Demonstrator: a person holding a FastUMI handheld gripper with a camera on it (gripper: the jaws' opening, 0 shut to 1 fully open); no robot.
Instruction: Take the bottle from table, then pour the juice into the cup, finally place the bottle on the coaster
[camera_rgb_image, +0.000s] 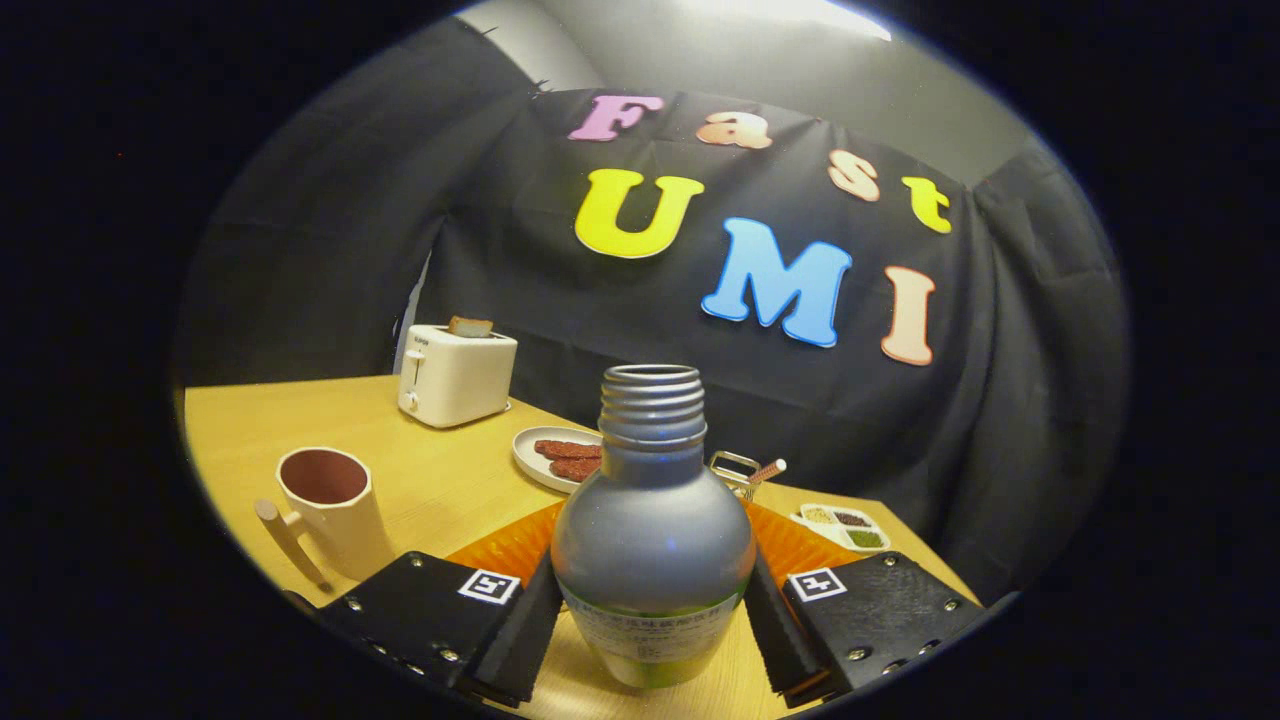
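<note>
A grey metal bottle (652, 530) with an open threaded neck stands upright between my fingers. My gripper (648, 610) is shut on it, with one pad pressing each side of its lower body. I cannot tell whether its base rests on the wooden table (440, 480) or hangs just above it. An orange ribbed coaster (500, 545) lies right behind the bottle, beyond the fingertips. A cream cup (330, 505) with a handle and a dark red inside stands to the left of the left finger.
Beyond the coaster are a white plate with sausages (555, 455), a small metal rack (735, 468) and a divided dish of seeds (845, 527). A white toaster (455, 372) with bread in it stands at the back left. The table's edge runs close on the right.
</note>
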